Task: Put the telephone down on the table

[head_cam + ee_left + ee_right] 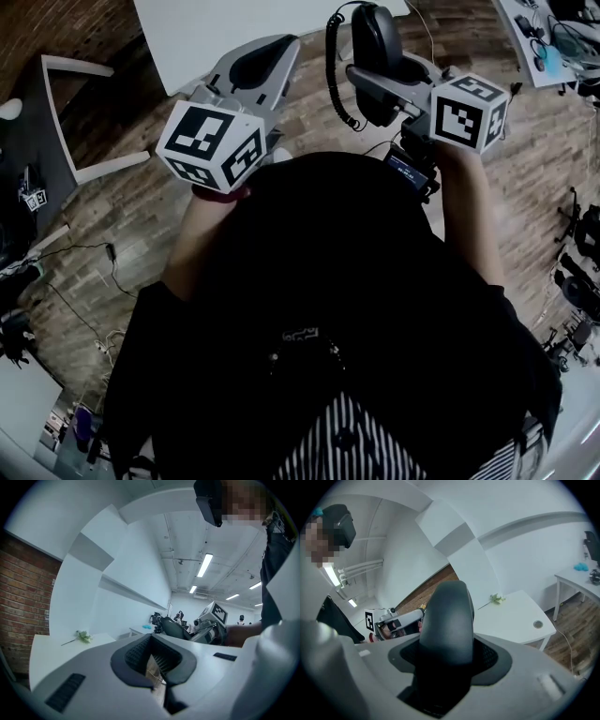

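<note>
Overhead; both gripper views toward table (511, 613).

table (216, 37): cut off by top edge | telephone (447, 620): lower end lost in dark between jaws | far desk items (157, 618): too small to tell

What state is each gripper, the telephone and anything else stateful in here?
left gripper: open, empty.
right gripper: shut on the telephone.
telephone: held up, clear of the table.
coiled cord: hanging from the telephone.
flower sprig: lying flat on the table.

Smooth, matt dark plastic telephone (447, 620)
</note>
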Demonstrator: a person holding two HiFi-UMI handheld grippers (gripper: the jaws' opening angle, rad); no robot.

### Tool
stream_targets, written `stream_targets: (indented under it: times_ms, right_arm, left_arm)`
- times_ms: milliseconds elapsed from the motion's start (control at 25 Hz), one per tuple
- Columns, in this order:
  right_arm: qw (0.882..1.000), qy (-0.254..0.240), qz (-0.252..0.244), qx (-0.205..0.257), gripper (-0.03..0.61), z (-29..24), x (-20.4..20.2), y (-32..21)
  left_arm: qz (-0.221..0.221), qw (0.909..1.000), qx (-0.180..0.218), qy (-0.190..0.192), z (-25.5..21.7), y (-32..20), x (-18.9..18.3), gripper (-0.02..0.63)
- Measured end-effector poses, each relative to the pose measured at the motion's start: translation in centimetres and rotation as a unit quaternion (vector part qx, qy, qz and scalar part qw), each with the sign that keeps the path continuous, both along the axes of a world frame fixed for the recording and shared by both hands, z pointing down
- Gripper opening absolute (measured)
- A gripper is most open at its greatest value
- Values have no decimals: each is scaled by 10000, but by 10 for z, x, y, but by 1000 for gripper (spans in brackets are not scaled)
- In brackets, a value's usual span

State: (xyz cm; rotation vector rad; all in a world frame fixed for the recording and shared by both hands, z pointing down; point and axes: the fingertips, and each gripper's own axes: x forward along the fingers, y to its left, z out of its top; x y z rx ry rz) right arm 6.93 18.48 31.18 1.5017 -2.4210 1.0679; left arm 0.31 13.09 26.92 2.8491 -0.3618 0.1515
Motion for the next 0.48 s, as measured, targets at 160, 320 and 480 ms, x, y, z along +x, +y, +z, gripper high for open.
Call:
stream_targets:
  times_ms: [160,320,480]
  right_arm:
    - [10000,47,-81,30,275,2,-21,-32]
    - [9995,113,-289,38,275,-3,-30,-32]
    - [9992,28,-411,3,275,-1,-30,-35]
  left_arm:
    - [-95,9999,-36,14,9,-30,-25,6]
    - [-169,9998,-110,80,6,-25,-29,6]
    - [-240,9996,-137,33,8,-22,-30,6]
